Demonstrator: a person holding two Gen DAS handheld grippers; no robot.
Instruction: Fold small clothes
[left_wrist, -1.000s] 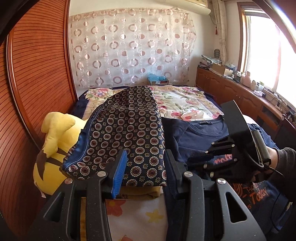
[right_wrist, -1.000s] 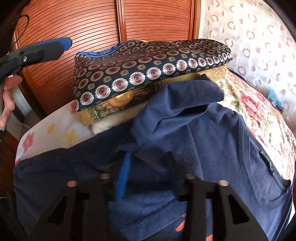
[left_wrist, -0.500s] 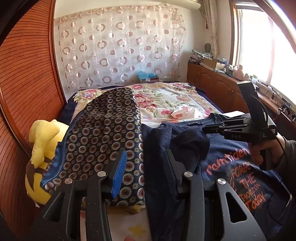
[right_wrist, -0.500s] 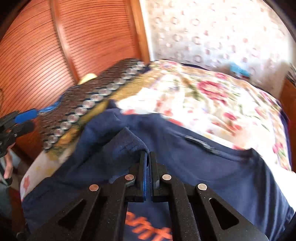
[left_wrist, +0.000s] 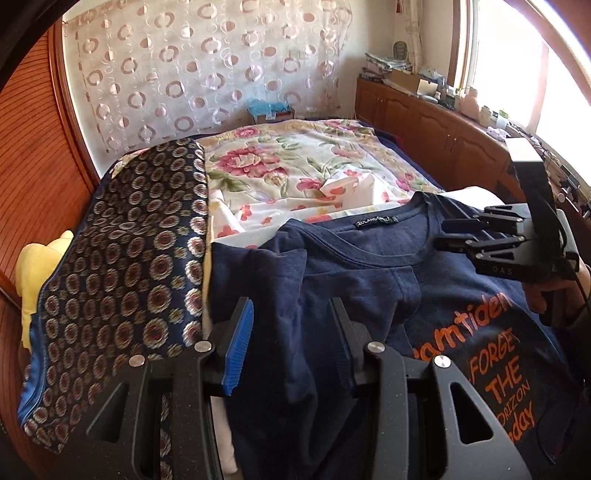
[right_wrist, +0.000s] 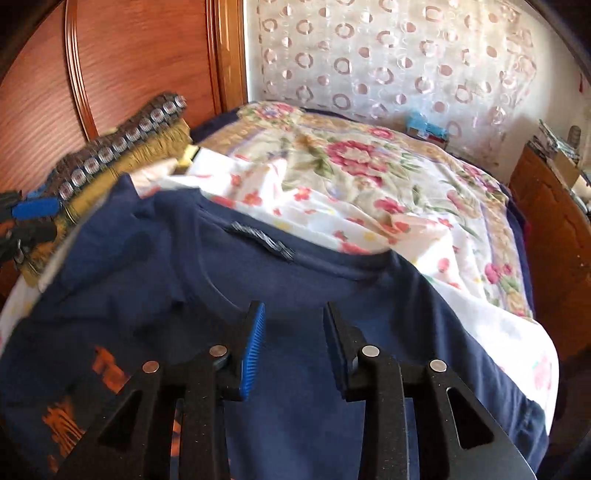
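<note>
Both tools were apart, holding nothing: the left tool and right tool hung over the blue shirt. The folded sleeve likely needed smoothing flat.

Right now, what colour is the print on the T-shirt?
Orange print on navy; left wrist view shows it best.

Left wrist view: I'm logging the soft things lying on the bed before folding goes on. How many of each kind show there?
Navy T-shirt with orange lettering: 1
Floral bedspread: 1
Dark cloth with round medallions: 1
Yellow plush toy: 1
Total: 4
</note>
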